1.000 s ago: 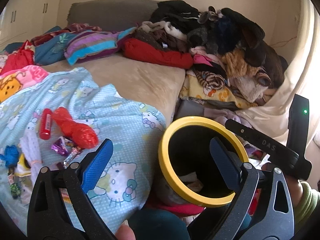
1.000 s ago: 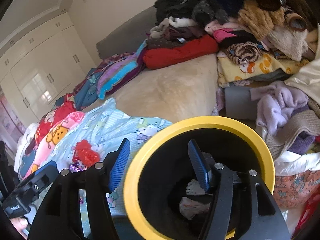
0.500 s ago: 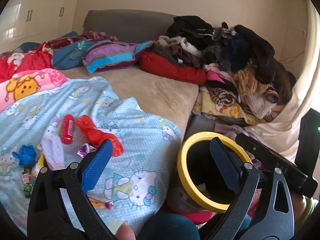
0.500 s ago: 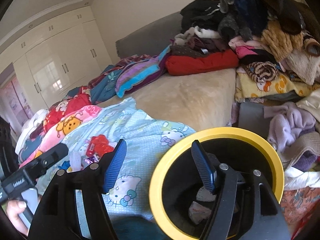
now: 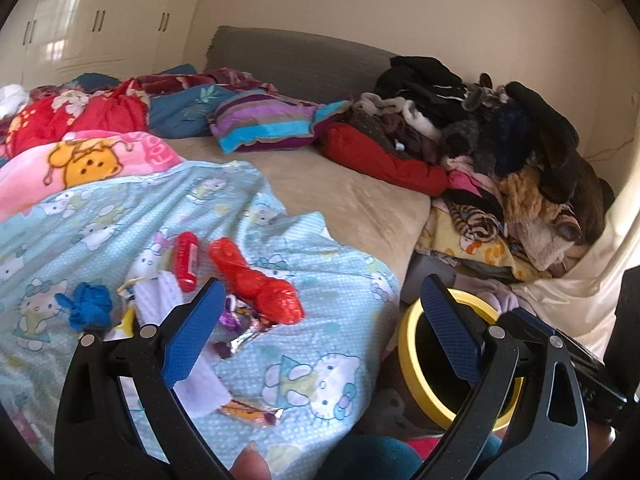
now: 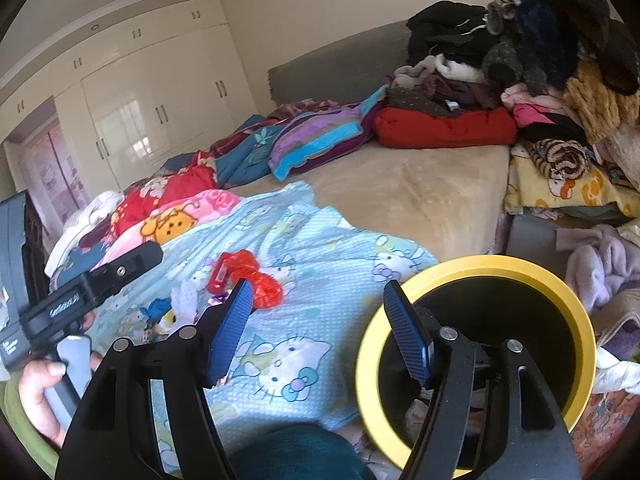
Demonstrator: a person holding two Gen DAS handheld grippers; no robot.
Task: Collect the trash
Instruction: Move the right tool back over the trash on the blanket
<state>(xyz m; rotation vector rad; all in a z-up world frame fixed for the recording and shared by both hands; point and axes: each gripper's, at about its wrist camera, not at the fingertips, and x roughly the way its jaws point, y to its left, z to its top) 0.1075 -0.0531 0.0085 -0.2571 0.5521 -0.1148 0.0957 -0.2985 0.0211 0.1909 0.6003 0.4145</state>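
Observation:
Trash lies on a light blue Hello Kitty sheet (image 5: 312, 300): a crumpled red wrapper (image 5: 260, 280), a small red tube (image 5: 187, 261), a blue crumpled piece (image 5: 90, 309), white paper (image 5: 160, 300), shiny purple wrappers (image 5: 236, 326) and an orange wrapper (image 5: 252, 414). The red wrapper also shows in the right wrist view (image 6: 256, 280). A black bin with a yellow rim (image 6: 476, 268) stands beside the bed, with crumpled paper inside; it also shows in the left wrist view (image 5: 408, 356). My left gripper (image 5: 320, 336) is open and empty above the sheet's edge. My right gripper (image 6: 320, 328) is open and empty, left of the bin.
A tall heap of clothes (image 5: 500, 152) is piled at the right. Blankets and a striped pillow (image 5: 264, 124) lie at the bed's head. A bare beige mattress (image 5: 352, 196) lies in the middle. White wardrobes (image 6: 132, 112) stand at the left.
Both grippers have pulled back and swung left, away from the bin and toward the trash on the sheet. The right gripper's far finger no longer hangs over the bin's opening.

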